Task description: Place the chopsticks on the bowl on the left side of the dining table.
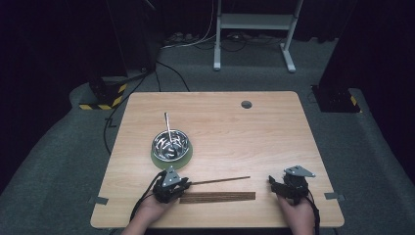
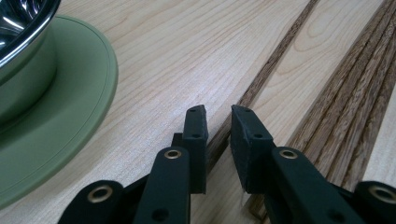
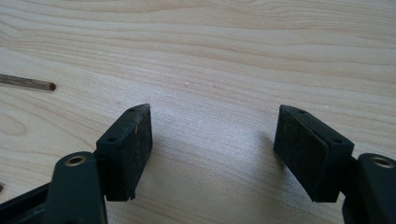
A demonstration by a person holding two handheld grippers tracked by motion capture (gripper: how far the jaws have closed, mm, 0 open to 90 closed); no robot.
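A single thin wooden stick (image 1: 220, 180) lies on the table, one end at my left gripper (image 1: 187, 183). In the left gripper view the stick (image 2: 275, 56) runs in between the jaws, which stand narrowly apart around it; the left gripper (image 2: 218, 112) is low over the wood. A row of several more sticks (image 1: 218, 197) lies just in front, also seen beside the jaws (image 2: 355, 107). My right gripper (image 1: 275, 185) rests near the front right, and in its own view the right gripper (image 3: 215, 112) is wide open over bare table, with the stick's tip (image 3: 28, 83) off to its left.
A shiny metal bowl (image 1: 171, 143) with a metal utensil (image 1: 168, 125) stands on a green saucer (image 1: 185, 157), close behind the left gripper; the saucer's rim (image 2: 70, 107) is near the jaws. A cable hole (image 1: 246, 104) is at the back. Tape tabs (image 1: 98, 200) mark the front edge.
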